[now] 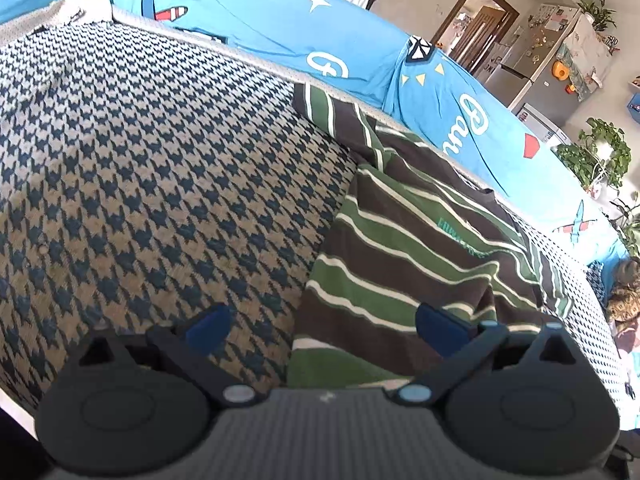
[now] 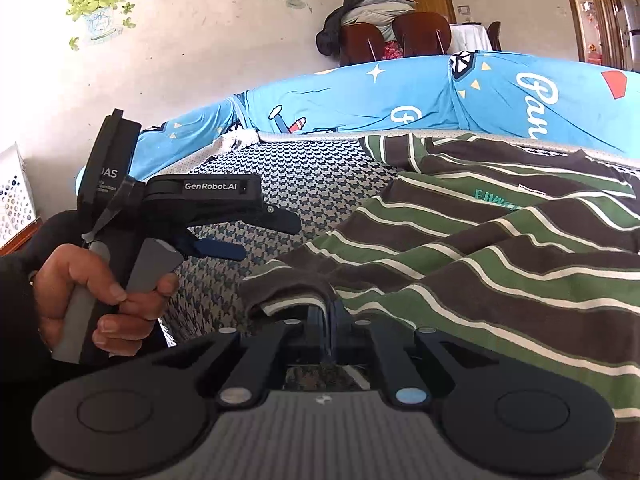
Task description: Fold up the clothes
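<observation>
The striped shirt (image 2: 480, 256), brown and green with thin white lines, lies rumpled on the houndstooth cover (image 1: 152, 184) of what looks like a sofa seat, taking up the right part of it in both views. It has teal lettering on its front, and one sleeve reaches up toward the back edge of the seat. A folded edge of the shirt bunches up at the near side, right in front of my right hand-held gripper (image 2: 325, 312).

My right hand-held gripper has its two fingers pressed together on that bunched edge of the striped shirt, pinching the cloth between them.

My left hand-held gripper (image 1: 326, 320) stands wide, its blue fingertips (image 1: 208, 326) far apart and nothing between them. One tip sits over the houndstooth cover, the other over the shirt's near left edge. From the right wrist view I see it from the side, just left of the shirt, with my left hand (image 2: 100, 300) wrapped around its grey handle and a dark sleeve behind.

Behind the seat, a bright blue sheet (image 2: 400, 92) with white stars, lettering and small planes covers the backrest. Farther back stand a fridge (image 1: 532, 60) with magnets, potted plants (image 1: 600, 156), wooden doors and chairs (image 2: 400, 38) piled with clothes.
</observation>
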Available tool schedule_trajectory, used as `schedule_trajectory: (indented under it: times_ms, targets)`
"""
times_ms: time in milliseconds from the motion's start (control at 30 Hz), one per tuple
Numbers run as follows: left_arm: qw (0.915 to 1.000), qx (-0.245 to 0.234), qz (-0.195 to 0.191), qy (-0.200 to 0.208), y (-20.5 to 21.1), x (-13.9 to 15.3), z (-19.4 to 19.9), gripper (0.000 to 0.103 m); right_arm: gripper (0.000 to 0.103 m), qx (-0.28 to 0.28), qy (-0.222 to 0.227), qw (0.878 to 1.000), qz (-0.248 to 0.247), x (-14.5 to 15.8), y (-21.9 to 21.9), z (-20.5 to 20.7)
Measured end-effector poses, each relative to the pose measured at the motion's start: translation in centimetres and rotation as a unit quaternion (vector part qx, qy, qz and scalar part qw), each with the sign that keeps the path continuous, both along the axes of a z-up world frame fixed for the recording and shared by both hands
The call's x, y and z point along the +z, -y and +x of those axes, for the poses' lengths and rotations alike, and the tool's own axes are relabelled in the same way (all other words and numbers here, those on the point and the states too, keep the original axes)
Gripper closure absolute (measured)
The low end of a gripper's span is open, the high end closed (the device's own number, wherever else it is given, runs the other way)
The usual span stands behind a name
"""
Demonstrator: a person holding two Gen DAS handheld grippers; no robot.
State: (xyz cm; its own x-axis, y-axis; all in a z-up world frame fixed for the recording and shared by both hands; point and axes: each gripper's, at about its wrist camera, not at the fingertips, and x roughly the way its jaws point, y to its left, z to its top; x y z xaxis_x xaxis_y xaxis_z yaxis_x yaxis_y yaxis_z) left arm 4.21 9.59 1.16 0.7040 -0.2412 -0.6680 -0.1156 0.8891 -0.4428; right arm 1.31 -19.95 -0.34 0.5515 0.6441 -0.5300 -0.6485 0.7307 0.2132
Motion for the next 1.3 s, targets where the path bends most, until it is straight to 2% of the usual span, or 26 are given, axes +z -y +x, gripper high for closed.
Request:
schedule_trajectory:
  times_ms: [233,433,533,600,700,867,1067,1167,1233,1300]
  targets:
    - [0.9994,-0.007,-0.022,-0.028,-0.4,-0.7,-0.1,0.0,0.097,0.001,-0.005,0.995,-0.104,-2.4,-1.5,-0.5]
    - [0.9977,-0.037,-0.042,-0.038,0.2,-1.0,0.0,0.0,0.086,-0.001,-0.019,0.994,-0.103,-2.3,-0.9,-0.7]
    - [0.9957,-0.058,-0.061,-0.04,0.6,-1.1,0.1,0.0,0.082,-0.008,-0.014,0.996,-0.093,-1.5,-0.7,-1.2]
    - [0.9945,-0.069,-0.07,-0.036,0.9,-1.0,0.1,0.0,0.076,-0.014,-0.007,0.996,-0.087,-0.9,-0.8,-1.4]
    - [0.9925,-0.084,-0.083,-0.03,1.2,-0.7,0.1,0.0,0.076,-0.011,0.01,0.997,-0.082,0.0,-1.5,-1.7]
    - [0.9886,-0.104,-0.108,-0.011,1.0,0.2,-0.3,0.0,0.076,0.03,0.03,0.996,-0.085,0.7,-4.4,-1.6]
    - [0.9819,-0.136,-0.131,0.005,0.8,1.0,-0.5,0.0,0.076,0.082,0.052,0.988,-0.12,-0.3,-8.9,-1.5]
    - [0.9782,-0.147,-0.146,0.008,0.6,1.1,-0.6,0.0,0.075,0.085,0.061,0.985,-0.135,-1.4,-10.1,-1.3]
    - [0.976,-0.15,-0.158,0.008,0.5,1.1,-0.5,0.0,0.074,0.084,0.065,0.984,-0.141,-2.0,-10.7,-1.1]
    - [0.9754,-0.148,-0.163,0.005,0.4,1.0,-0.4,0.0,0.066,0.08,0.07,0.984,-0.145,-2.4,-11.2,-1.0]
